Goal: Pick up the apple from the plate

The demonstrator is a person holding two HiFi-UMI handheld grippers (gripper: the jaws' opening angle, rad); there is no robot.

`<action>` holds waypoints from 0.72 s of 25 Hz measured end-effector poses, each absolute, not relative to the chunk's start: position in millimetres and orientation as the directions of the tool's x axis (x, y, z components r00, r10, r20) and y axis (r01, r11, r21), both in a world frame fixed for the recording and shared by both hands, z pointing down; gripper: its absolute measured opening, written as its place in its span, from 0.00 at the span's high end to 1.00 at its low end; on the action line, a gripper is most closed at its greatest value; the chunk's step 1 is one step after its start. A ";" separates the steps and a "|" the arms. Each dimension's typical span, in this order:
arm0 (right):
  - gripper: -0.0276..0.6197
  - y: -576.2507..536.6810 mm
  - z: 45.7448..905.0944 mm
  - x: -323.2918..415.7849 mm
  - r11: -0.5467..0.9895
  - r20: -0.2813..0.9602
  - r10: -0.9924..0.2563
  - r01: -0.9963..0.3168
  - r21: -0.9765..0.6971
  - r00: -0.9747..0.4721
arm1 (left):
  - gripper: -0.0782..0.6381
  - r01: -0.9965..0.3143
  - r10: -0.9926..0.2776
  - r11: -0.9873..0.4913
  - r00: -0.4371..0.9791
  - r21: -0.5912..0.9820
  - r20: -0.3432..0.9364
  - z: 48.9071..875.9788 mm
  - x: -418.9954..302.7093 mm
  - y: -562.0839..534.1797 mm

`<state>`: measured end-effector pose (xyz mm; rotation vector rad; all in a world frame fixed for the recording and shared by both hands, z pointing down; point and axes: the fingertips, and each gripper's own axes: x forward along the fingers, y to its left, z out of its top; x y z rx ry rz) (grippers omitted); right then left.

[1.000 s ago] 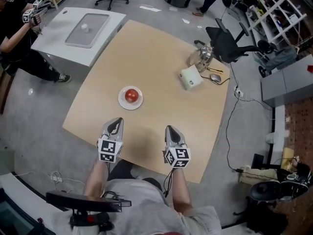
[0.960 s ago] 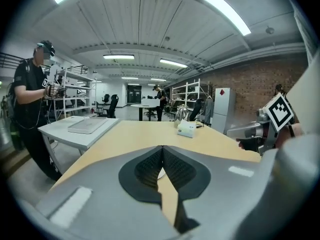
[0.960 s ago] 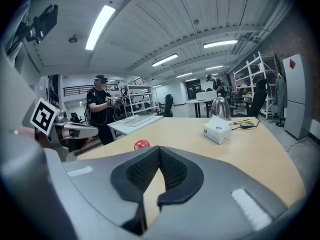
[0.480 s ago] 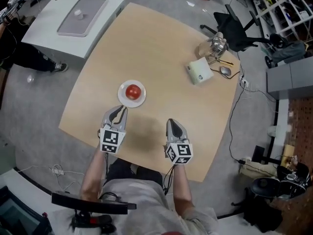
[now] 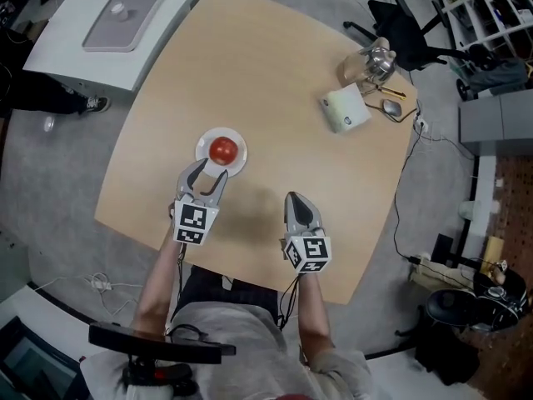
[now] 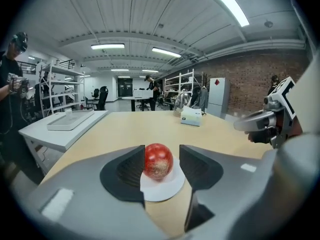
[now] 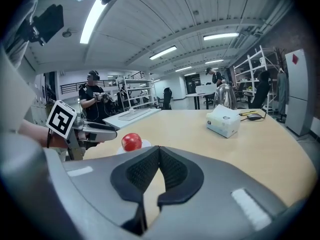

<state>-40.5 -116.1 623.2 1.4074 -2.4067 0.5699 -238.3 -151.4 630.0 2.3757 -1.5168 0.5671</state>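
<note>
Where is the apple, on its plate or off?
On the plate. The apple rests on the white plate; the left gripper, jaws opening and empty, is short of it.

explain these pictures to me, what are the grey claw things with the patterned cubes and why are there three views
There is no robot here. A person holds a two-jaw tool in each hand, and the patterned cubes are part of those tools. The top-down picture comes from a camera on the person's head. The other two come from a camera riding on each tool, looking along its jaws.

On the table sits a white plate with a red apple. Further off are a tissue box, a kettle and a mouse.

The left tool points at the apple. Its jaws are opening, and the apple shows in the gap ahead, not gripped. The right tool is shut and empty, over bare table. Nothing is held yet.
</note>
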 end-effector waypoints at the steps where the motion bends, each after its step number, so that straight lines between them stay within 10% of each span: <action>1: 0.95 -117.2 626.4 -38.1 0.436 0.444 -0.762 -0.880 -0.187 -0.472 | 0.55 -0.907 -0.803 -0.421 0.375 0.003 0.463 633.4 -236.8 -155.0; 18: 0.95 -146.8 656.6 -28.0 0.408 0.469 -0.750 -0.884 -0.228 -0.467 | 0.35 -0.917 -0.780 -0.399 0.326 -0.023 0.534 678.8 -233.6 -188.0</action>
